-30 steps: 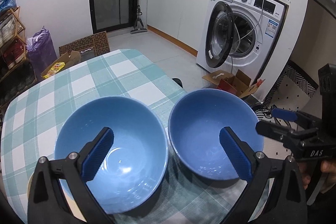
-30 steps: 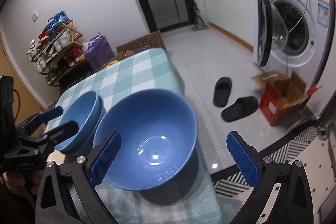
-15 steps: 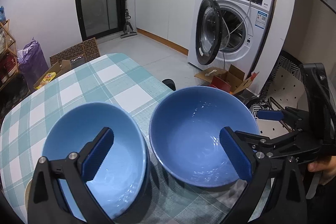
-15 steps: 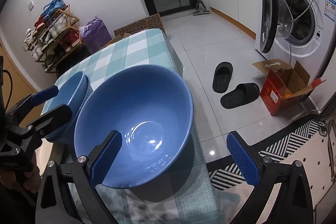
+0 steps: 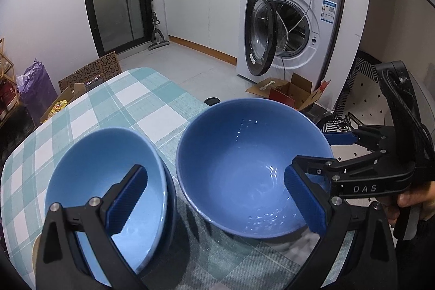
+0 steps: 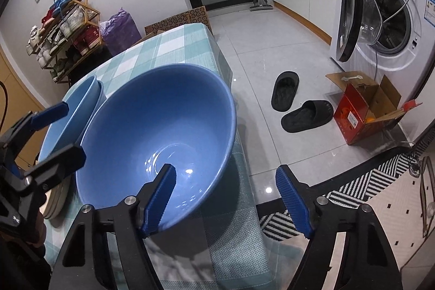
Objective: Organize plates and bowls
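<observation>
Right wrist: bowl (image 6: 163, 127) rim between fingers (image 6: 159, 197).

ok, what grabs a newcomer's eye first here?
Two glossy blue bowls on the checked tablecloth: the right bowl at the table's edge, with the right gripper open astride its rim, and the left bowl under the open left gripper. Behind, a washing machine gapes open.

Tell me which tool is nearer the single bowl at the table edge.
Right. The right tool straddles the single bowl's near rim; the left tool hovers over the stacked bowls beside it.
</observation>
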`<state>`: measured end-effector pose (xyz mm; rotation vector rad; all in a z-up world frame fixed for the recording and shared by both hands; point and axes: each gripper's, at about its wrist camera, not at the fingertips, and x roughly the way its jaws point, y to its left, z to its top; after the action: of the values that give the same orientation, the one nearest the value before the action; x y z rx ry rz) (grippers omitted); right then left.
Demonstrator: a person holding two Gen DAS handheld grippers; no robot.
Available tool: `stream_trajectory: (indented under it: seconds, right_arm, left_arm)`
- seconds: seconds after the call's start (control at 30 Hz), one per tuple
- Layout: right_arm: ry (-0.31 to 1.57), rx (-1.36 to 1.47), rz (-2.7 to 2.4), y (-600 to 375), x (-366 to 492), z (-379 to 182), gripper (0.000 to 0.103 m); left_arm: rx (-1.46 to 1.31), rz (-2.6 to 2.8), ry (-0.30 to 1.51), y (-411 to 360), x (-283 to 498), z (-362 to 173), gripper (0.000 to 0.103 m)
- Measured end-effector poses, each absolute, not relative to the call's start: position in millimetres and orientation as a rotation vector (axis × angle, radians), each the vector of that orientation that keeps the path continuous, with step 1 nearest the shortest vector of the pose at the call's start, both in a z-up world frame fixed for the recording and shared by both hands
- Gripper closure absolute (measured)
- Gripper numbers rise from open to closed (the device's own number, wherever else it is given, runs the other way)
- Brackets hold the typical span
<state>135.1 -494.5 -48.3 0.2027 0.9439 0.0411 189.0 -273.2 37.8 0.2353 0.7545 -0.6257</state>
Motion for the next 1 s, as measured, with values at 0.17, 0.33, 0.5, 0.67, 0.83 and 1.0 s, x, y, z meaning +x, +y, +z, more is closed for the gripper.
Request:
stream_trajectory:
  seconds: [0.17,0.33,0.5,0.67,0.83,1.0]
  right_arm:
    - [0.945,0.225,0.034,-505,133,-50,0.026]
    - [0.949,0.236,0.034,-509,132,-51,0.027]
    - [0.952,0.231,0.042,-508,132,-52,0.027]
    - [0.961,0.228,0.045,-508,133,-55,0.027]
    - [0.967,0.225,0.048,-506,133,-58,0.027]
    - [0.972,0.224,0.048,-505,135,-60,0.027]
  left_arm:
    - [0.236,-0.642,0.747,-273,184,37,0.002]
    - [0.225,-0.659,0.752,-271,180,36,0.004]
    - [0.211,-0.666,0.75,-267,176,36,0.01]
    - [0.206,-0.667,0.744,-266,174,37,0.013]
    - [0.19,-0.664,0.749,-262,174,39,0.032]
    - [0.213,-0.674,0.758,-267,173,37,0.032]
